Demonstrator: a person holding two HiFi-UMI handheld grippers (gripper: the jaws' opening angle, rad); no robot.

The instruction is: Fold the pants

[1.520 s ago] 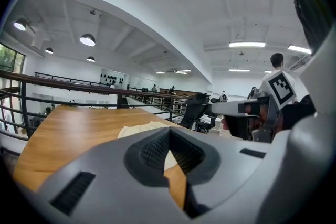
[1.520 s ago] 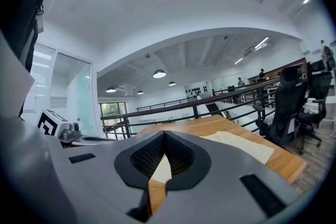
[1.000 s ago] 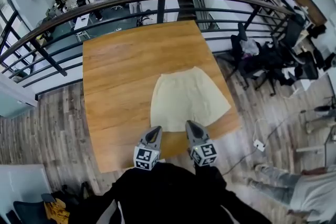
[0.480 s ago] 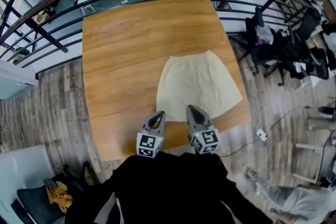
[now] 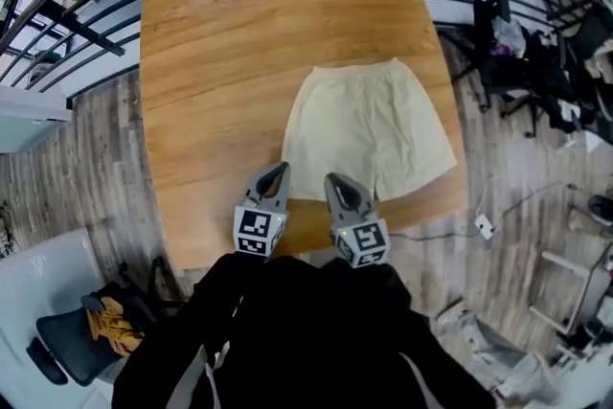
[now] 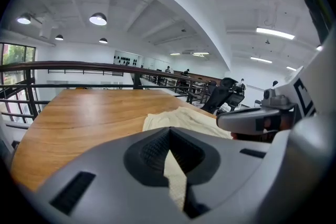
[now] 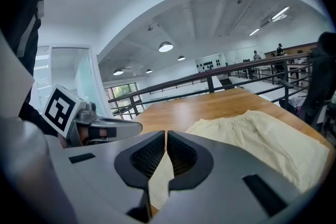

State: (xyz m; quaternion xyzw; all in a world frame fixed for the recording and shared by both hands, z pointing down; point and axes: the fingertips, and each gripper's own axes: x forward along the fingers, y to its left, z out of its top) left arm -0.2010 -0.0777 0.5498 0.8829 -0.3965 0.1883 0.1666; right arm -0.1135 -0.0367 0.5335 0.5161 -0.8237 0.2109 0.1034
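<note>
Pale yellow pants [image 5: 369,134] lie flat on the wooden table [image 5: 220,62], waistband at the far side, hems toward me. My left gripper [image 5: 278,170] is shut and empty, its tip over the near left corner of the cloth. A little to its right, my right gripper [image 5: 336,180] is also shut and empty, above the near hem. In the left gripper view the closed left gripper [image 6: 169,134] points at the pants [image 6: 181,115], with the right gripper [image 6: 252,119] alongside. The right gripper view shows the closed right gripper [image 7: 165,136], the pants [image 7: 262,136] ahead and the left gripper [image 7: 107,126] beside it.
A dark metal railing [image 5: 67,19] runs behind the table's far and left sides. Office chairs and bags [image 5: 536,62] crowd the floor to the right, with a cable and plug [image 5: 484,225] near the table's right front corner. A dark chair [image 5: 86,340] stands at lower left.
Both grippers have moved forward and down, from the table's near edge to over the near hem of the pants. Both stayed shut. The pants have not moved.
</note>
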